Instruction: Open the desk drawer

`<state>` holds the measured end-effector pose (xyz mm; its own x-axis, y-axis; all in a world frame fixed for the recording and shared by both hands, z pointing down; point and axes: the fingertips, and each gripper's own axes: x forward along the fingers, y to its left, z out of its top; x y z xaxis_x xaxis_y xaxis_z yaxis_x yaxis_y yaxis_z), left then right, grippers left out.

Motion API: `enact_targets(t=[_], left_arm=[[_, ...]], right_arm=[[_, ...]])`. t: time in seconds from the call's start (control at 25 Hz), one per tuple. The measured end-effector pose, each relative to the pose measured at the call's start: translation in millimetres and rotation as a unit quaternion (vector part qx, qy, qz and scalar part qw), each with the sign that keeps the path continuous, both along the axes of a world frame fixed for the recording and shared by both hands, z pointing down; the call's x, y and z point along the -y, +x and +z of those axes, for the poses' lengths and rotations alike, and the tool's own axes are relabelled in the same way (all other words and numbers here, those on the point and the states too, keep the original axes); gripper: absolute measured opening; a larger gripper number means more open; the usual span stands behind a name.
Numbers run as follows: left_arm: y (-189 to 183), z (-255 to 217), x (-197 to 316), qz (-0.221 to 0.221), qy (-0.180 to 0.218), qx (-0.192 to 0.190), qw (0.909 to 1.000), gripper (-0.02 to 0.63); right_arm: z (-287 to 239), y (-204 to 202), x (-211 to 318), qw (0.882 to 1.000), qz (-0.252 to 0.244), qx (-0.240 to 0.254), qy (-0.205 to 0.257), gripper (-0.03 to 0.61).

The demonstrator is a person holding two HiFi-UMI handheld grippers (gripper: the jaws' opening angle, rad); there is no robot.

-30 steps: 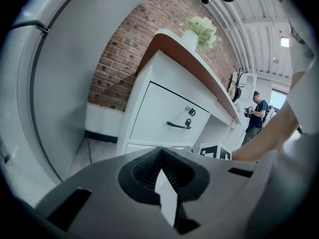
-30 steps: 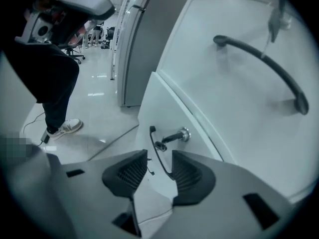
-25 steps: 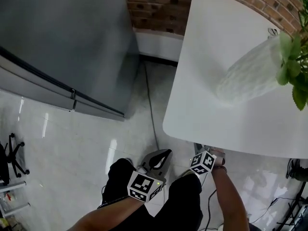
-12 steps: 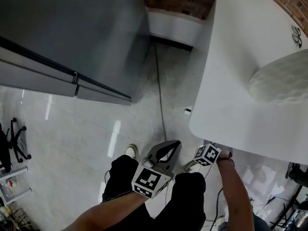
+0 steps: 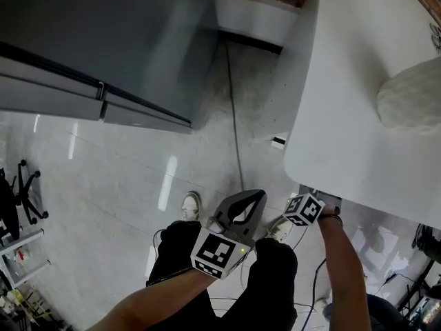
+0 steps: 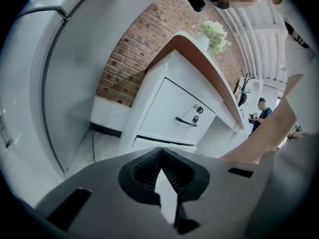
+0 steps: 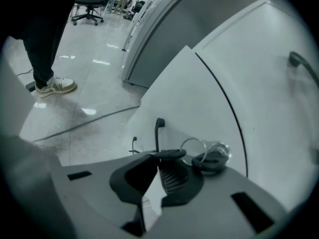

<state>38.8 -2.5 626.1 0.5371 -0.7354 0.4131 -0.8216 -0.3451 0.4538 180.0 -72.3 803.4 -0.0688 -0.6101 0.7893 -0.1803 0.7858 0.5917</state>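
Note:
The white drawer front point(image 7: 199, 98) fills the right gripper view, and its dark handle point(image 7: 159, 133) runs down to my right gripper point(image 7: 158, 156). The jaws are closing, and the handle's near end sits pinched between their tips. A key ring with keys point(image 7: 209, 157) hangs from the lock just right of the handle. In the head view only the right gripper's marker cube point(image 5: 303, 209) shows; its jaws are hidden under the desk top point(image 5: 344, 116). My left gripper point(image 5: 241, 212) hovers over my knees, shut and empty point(image 6: 161, 152). It faces the drawer unit point(image 6: 169, 103) from a distance.
A tall grey cabinet point(image 5: 103, 40) stands to the left, with a cable point(image 5: 234, 123) running across the floor between it and the desk. A white vase point(image 5: 410, 102) sits on the desk top. An office chair base point(image 5: 21, 198) is at far left.
The head view has swung, so the desk now sits further right and the plant's leaves are out of frame. Both grippers have kept their places.

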Motion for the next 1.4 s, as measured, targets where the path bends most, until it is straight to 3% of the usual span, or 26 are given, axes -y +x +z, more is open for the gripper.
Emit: enact_targets(t=[0.72, 1.4], left_arm=[[-2, 11, -21, -0.016, -0.023, 0.008, 0.9996, 0.008], [8, 13, -35, 0.004, -0.044, 0.008, 0.9990, 0.008]], right_arm=[[-2, -2, -10, 0.999, 0.033, 0.013, -0.019, 0.029], [-5, -6, -43, 0.997, 0.066, 0.034, -0.031, 0.029]])
